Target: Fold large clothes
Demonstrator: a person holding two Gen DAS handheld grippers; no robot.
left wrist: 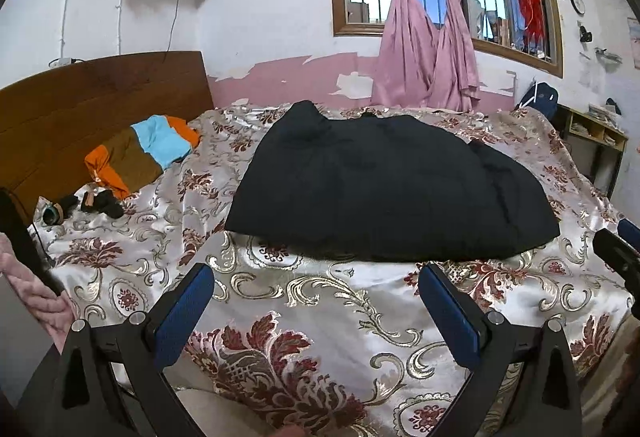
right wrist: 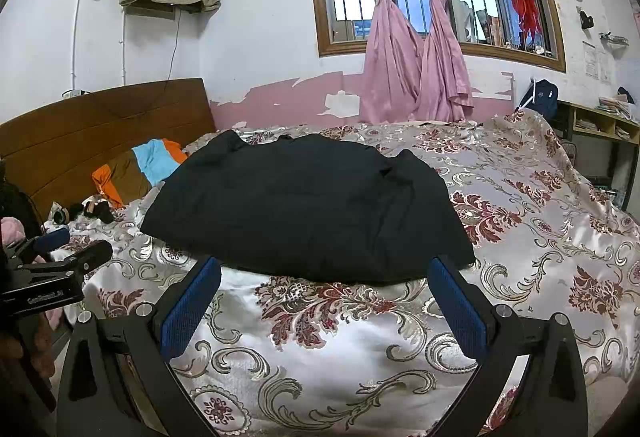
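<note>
Both the left gripper (left wrist: 316, 279) and right gripper (right wrist: 325, 273) hover released; grasp the black garment's (left wrist: 384, 189) near hem corners evenly, then lift together.

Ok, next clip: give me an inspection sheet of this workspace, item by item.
Surface: bed with shiny floral bedspread.
Job's things: large black garment lying spread on the bed, untouched.
Clutter: orange, brown and blue striped cloth and small dark items near the wooden headboard.
Grippers: left gripper and right gripper open, holding nothing.
Cables: wire hanging down the wall.
Surroundings: barred window with pink curtains.
</note>
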